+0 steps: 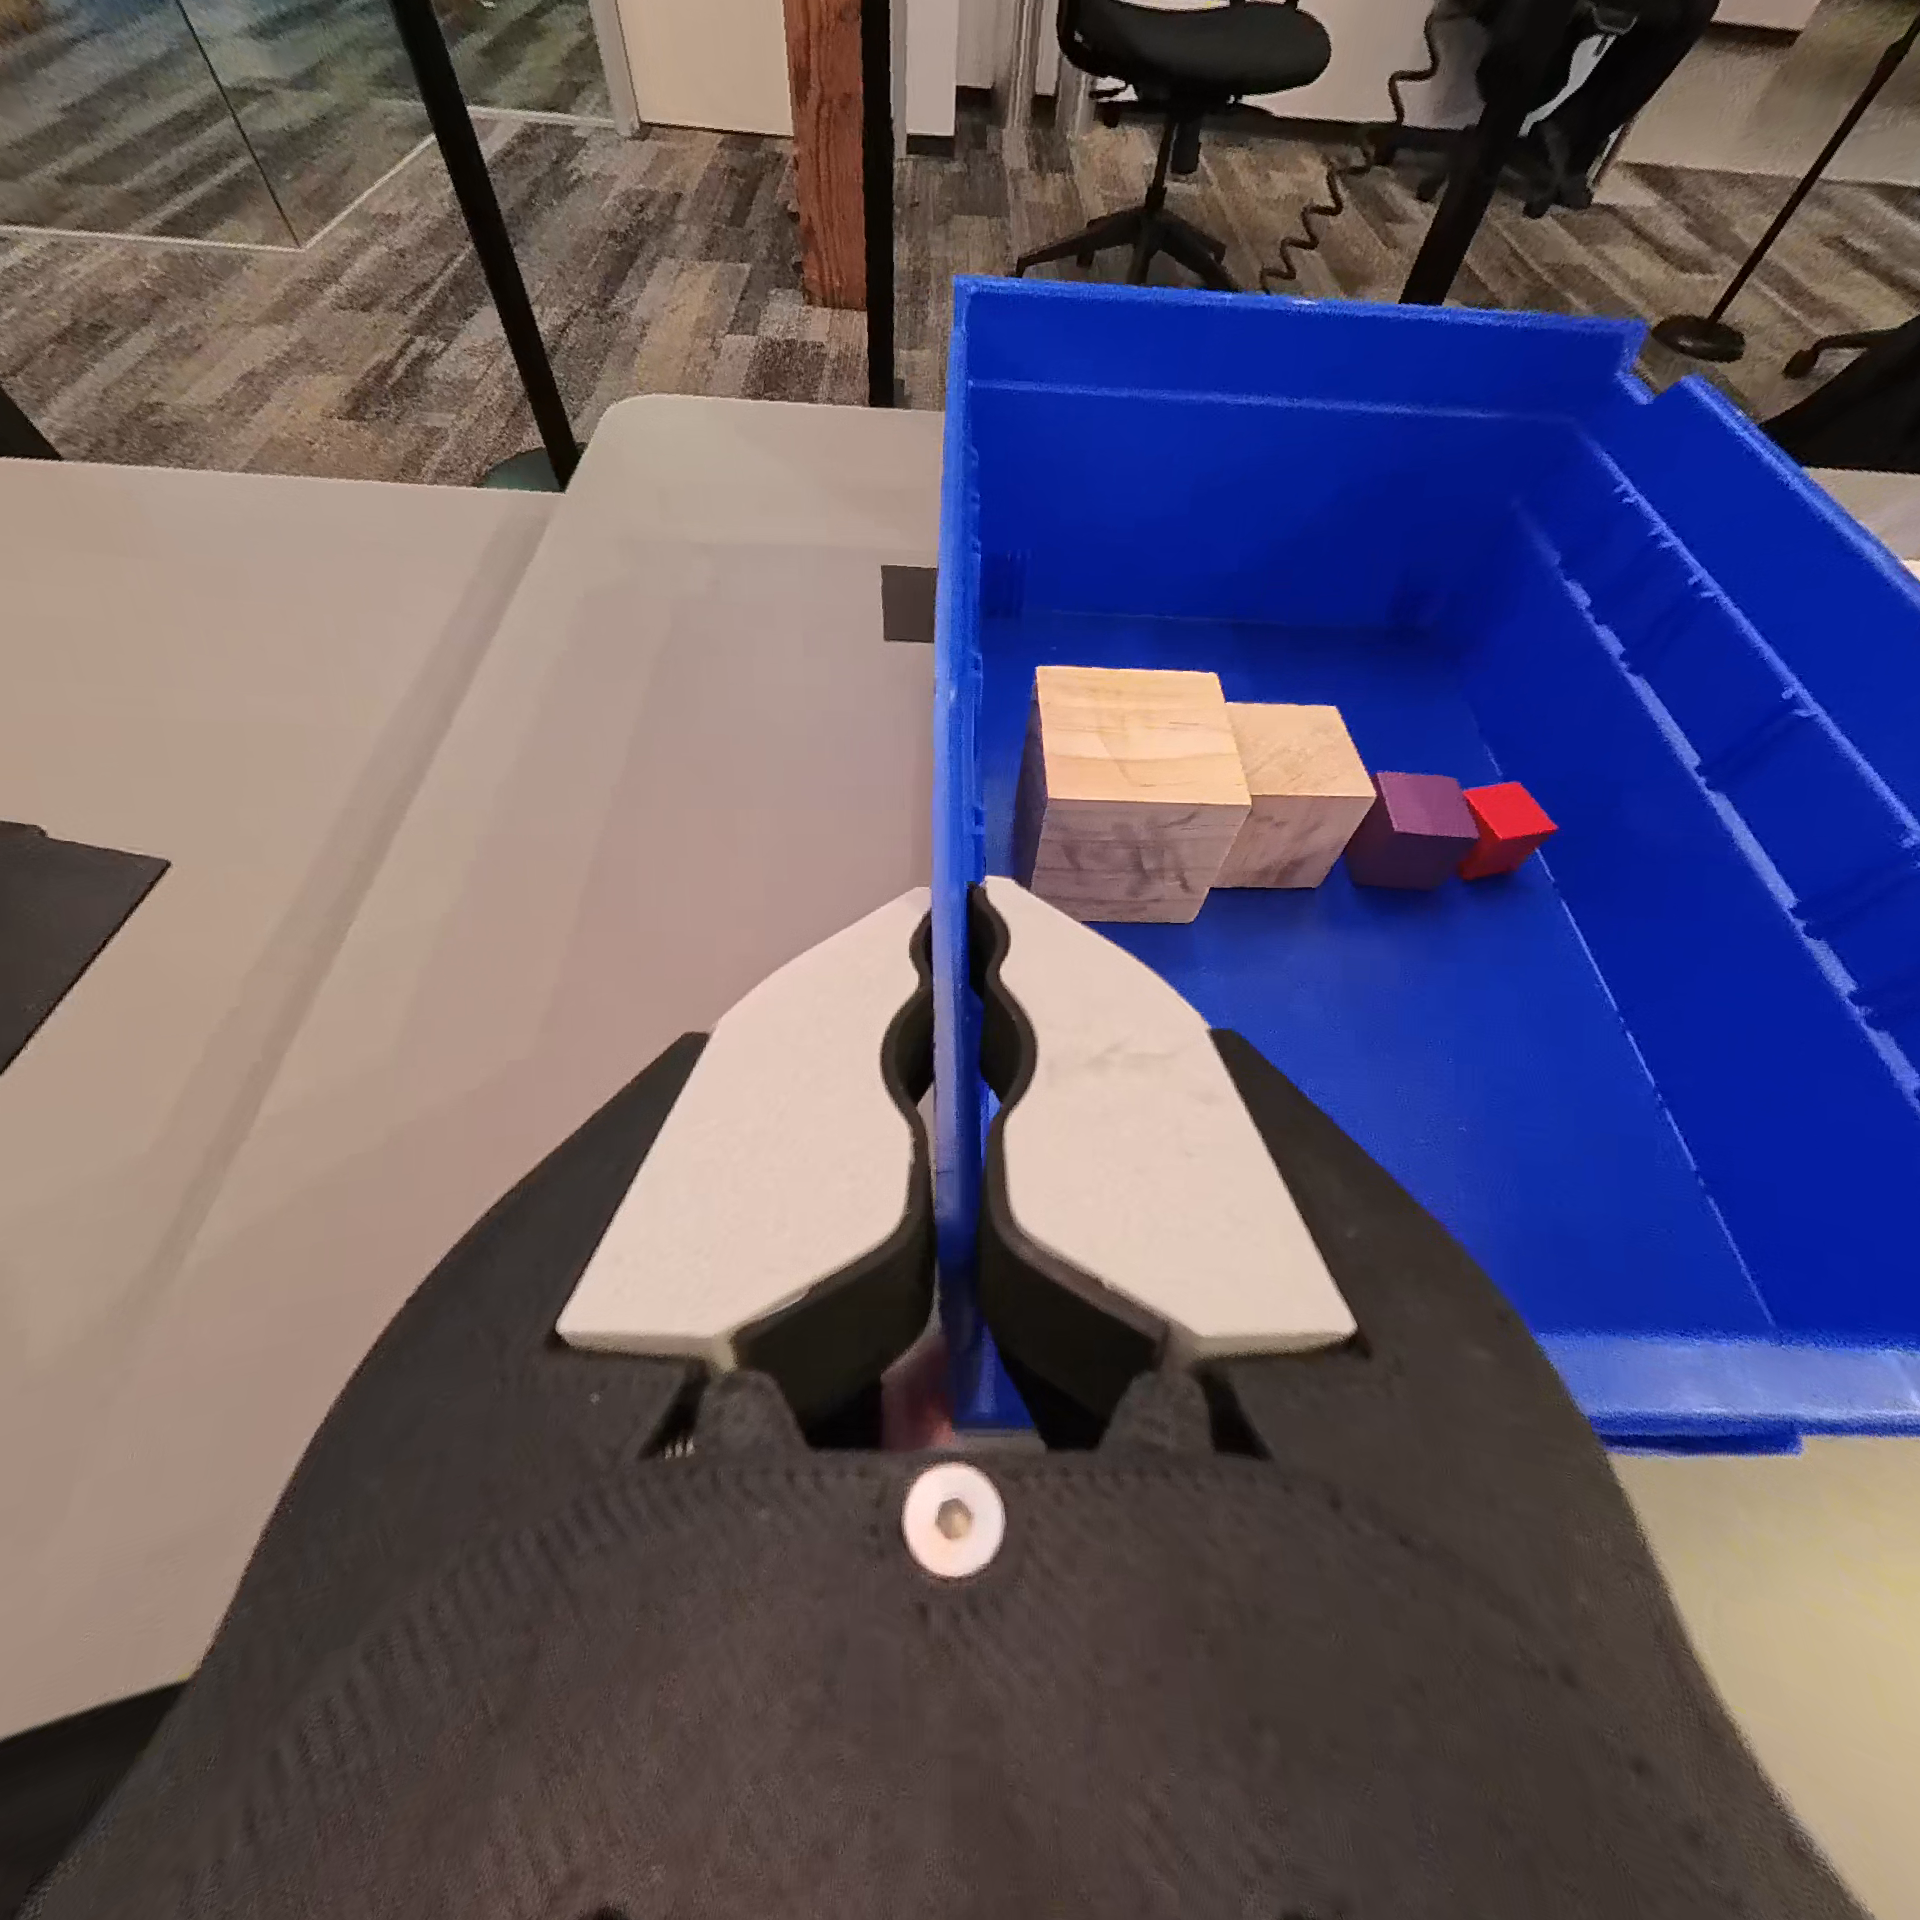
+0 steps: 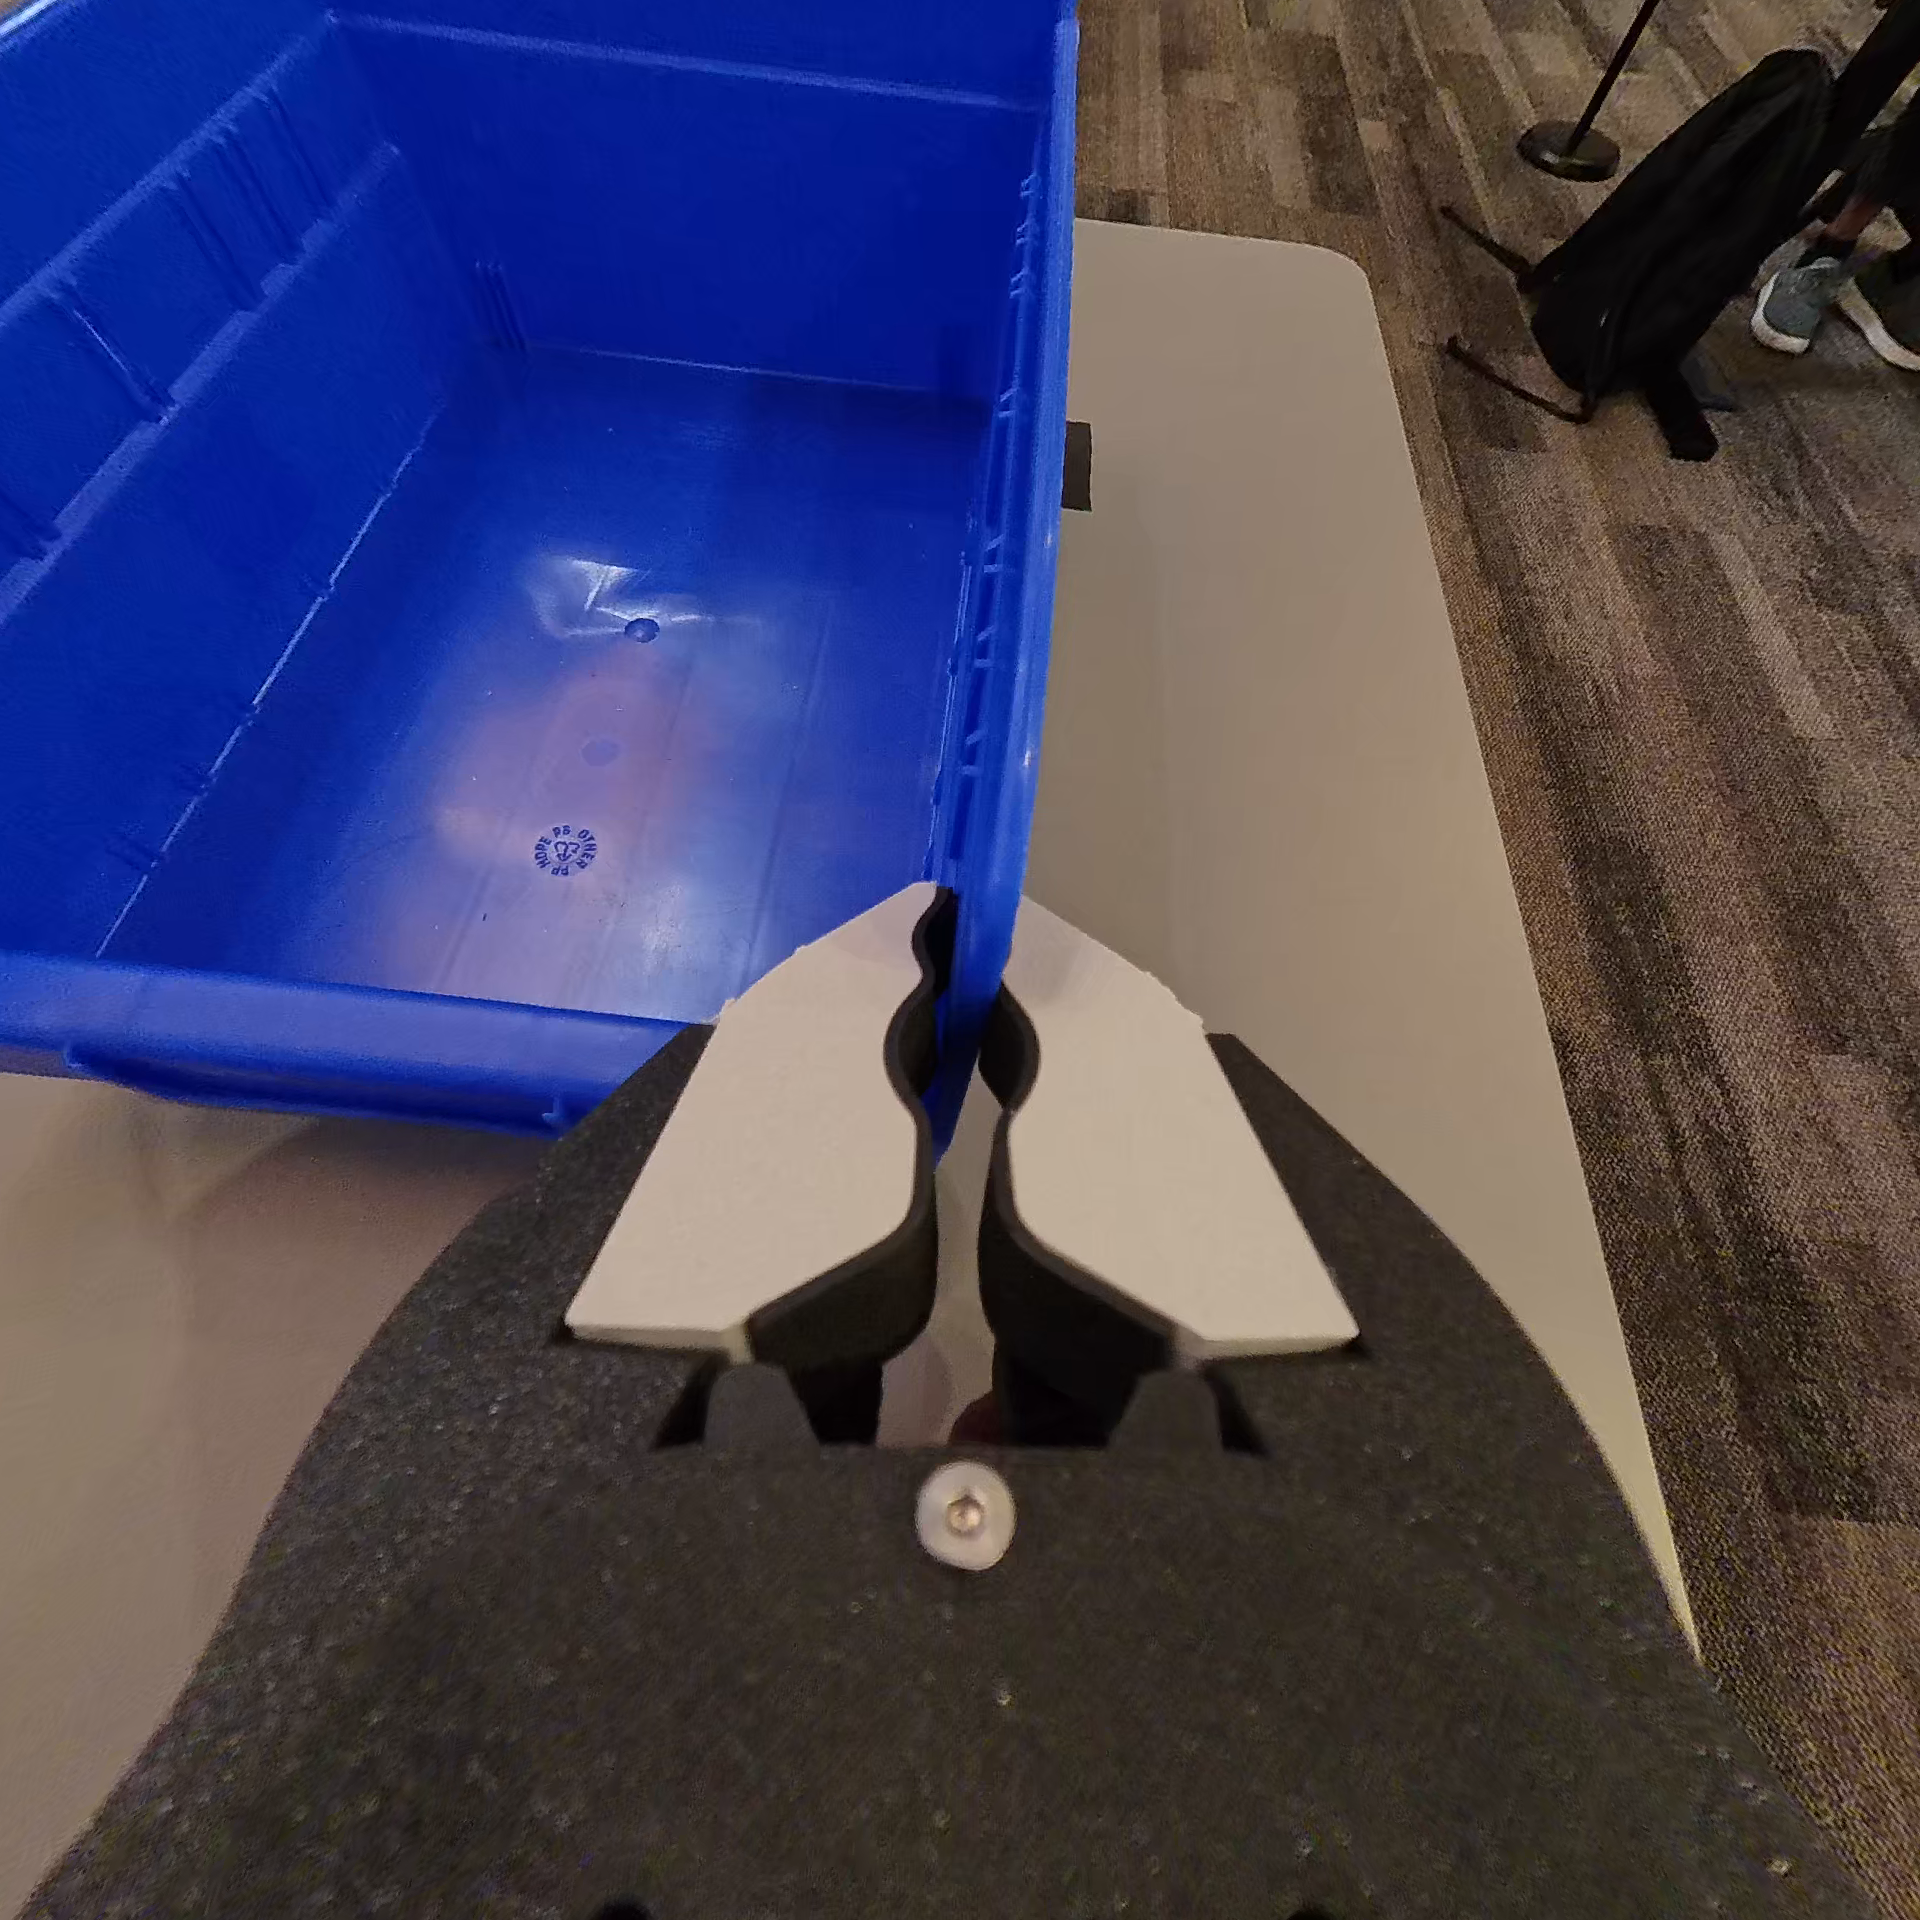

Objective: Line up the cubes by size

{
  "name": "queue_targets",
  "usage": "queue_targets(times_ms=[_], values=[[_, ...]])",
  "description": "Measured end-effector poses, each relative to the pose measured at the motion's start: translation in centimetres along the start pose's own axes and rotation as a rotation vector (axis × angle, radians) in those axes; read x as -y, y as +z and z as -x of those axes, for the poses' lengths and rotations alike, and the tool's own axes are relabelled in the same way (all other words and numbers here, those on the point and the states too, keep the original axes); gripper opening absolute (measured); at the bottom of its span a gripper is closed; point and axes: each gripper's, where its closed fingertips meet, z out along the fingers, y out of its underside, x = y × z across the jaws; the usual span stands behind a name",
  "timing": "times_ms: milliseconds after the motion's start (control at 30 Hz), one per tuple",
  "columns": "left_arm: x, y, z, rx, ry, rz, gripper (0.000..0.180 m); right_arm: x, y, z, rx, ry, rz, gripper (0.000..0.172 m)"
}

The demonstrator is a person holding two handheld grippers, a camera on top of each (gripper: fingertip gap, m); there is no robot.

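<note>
Already, four cubes are seen lined up inside the blue bin (image 1: 1247, 499), in the centre-right of the left wrist view: a large wooden cube (image 1: 1132, 795), a smaller wooden cube (image 1: 1294, 795), a purple cube (image 1: 1413, 828) and a red cube (image 1: 1507, 828), each touching or just beside its neighbour and shrinking toward the right of the frame. The ordering step is judged done. The left gripper (image 1: 951, 914) is clamped on the bin's side wall, one pad on each face of it, in the middle of that view. The right gripper (image 2: 971, 925) is likewise closed on the opposite wall of the bin (image 2: 520, 468), at the centre of its own view, where no cubes appear. The step in hand is judged to be handling of the bin on the grey table (image 1: 468, 831). A level, steady hold by both is called for next, so that the row is not disturbed.
</note>
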Motion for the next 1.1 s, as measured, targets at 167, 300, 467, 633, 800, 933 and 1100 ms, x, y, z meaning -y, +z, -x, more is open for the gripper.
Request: queue_targets(times_ms=[167, 300, 467, 633, 800, 933, 1100], values=[[0.2, 0.3, 0.1, 0.004, 0.007, -0.006, 0.003, 0.1, 0.2, 0.0, 0.002, 0.000, -0.002, 0.002], [0.3, 0.6, 0.3, 0.006, 0.007, -0.003, 0.003, 0.2, 0.3, -0.1, 0.004, 0.001, -0.004, 0.002], [0.6, 1.2, 0.4, 0.030, 0.024, -0.001, 0.004, 0.3, 0.4, -0.1, 0.005, 0.002, -0.005, 0.002], [0.9, 1.9, 0.4, 0.036, 0.018, -0.007, 0.003, 0.4, 0.6, -0.1, 0.003, 0.001, -0.005, 0.002], [1.0, 2.1, 0.2, 0.024, -0.001, -0.017, 0.003, 0.5, 0.7, -0.1, 0.003, -0.002, -0.010, 0.002], [2.2, 0.6, 0.8, 0.080, 0.029, -0.085, 0.028, -0.1, 0.3, -0.1, -0.006, -0.016, -0.019, 0.045], [5.8, -5.1, 1.4, 0.174, 0.049, -0.274, 0.056, 0.9, -3.9, -0.6, -0.142, -0.046, -0.149, 0.061]])
